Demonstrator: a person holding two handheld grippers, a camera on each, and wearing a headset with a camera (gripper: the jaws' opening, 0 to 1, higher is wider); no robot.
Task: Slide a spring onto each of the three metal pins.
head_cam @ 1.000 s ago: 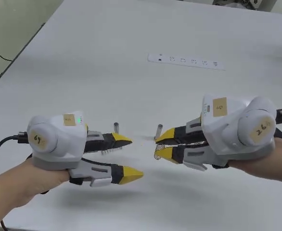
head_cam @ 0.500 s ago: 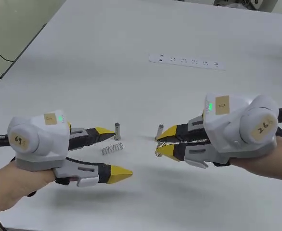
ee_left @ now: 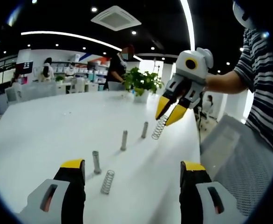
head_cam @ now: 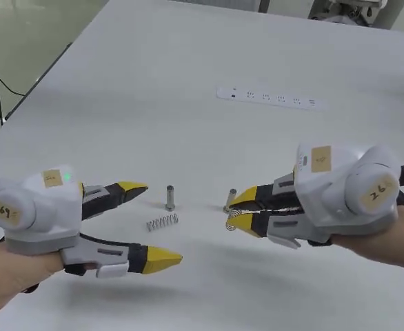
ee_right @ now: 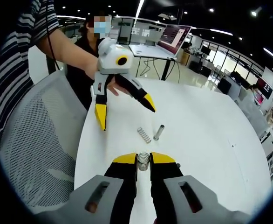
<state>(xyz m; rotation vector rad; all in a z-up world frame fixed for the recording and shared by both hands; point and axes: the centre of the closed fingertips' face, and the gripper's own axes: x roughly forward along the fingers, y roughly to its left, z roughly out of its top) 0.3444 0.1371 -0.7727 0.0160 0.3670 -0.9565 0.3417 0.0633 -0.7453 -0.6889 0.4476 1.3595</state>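
My right gripper is shut on a small coil spring, whose end shows between its yellow fingertips. It hovers just beside a metal pin. Another pin stands upright to the left, with a loose spring lying on the table beside it. My left gripper is open, a little left of that spring, holding nothing. The left gripper view shows three pins in a row, the loose spring, and the right gripper holding its spring.
A white power strip lies farther back on the white table. The table's left edge runs along the floor side. A potted plant stands at the table's end, and a mesh chair is beside me.
My left gripper has drawn back to the left, away from the loose spring and pin, and stands wider open. The right gripper has kept its spring by the pin.
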